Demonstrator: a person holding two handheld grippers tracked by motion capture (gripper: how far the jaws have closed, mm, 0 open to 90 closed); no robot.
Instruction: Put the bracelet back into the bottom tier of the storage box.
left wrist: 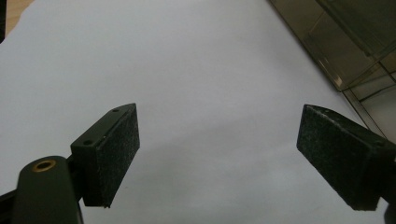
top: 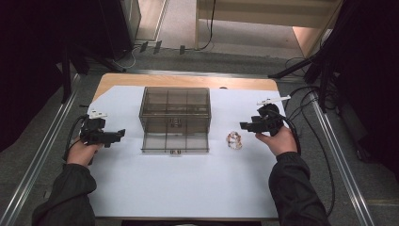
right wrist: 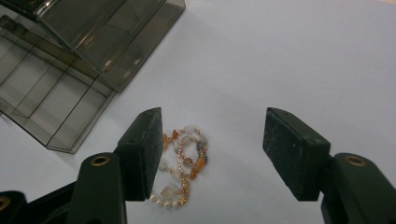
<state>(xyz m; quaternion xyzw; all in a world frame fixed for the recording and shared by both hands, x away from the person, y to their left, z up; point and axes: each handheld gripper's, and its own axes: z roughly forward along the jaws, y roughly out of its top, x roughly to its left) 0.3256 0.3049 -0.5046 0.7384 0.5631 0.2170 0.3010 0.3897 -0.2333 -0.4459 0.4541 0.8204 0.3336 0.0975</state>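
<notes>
A counter (top: 188,188) covered with a white sheet is seen from above, with a person's dark-sleeved forearms entering from the near edge.

Toward the left edge, the left claw (top: 120,133) rests low over bare white sheet, released, its two black padded jaws spread wide with nothing between them. It points toward the middle of the counter.

At the centre, nearer the far edge than the near one, stands a smoky transparent organiser box (top: 175,120) with a grid of small compartments (its lid appears raised at the back, and the compartments look empty, though the tint makes this hard to confirm). The left gripper view catches one corner of the box (left wrist: 355,56) at upper right.

Just right of the box, apart from it, a beaded bracelet (top: 234,140) lies in a loose heap on the sheet. In the right gripper view the bracelet (right wrist: 184,163) shows orange, clear and pearl-like beads on gold links, lying close by one jaw rather than centred between the two.

Toward the right edge, the right claw (top: 243,125) is released too, jaws wide, aimed at the bracelet.

Likely risks: closing from this off-centre position could catch only a strand, so the rest dangles or slips free; the pads may also push the beads along the smooth sheet instead of gripping them.
</notes>
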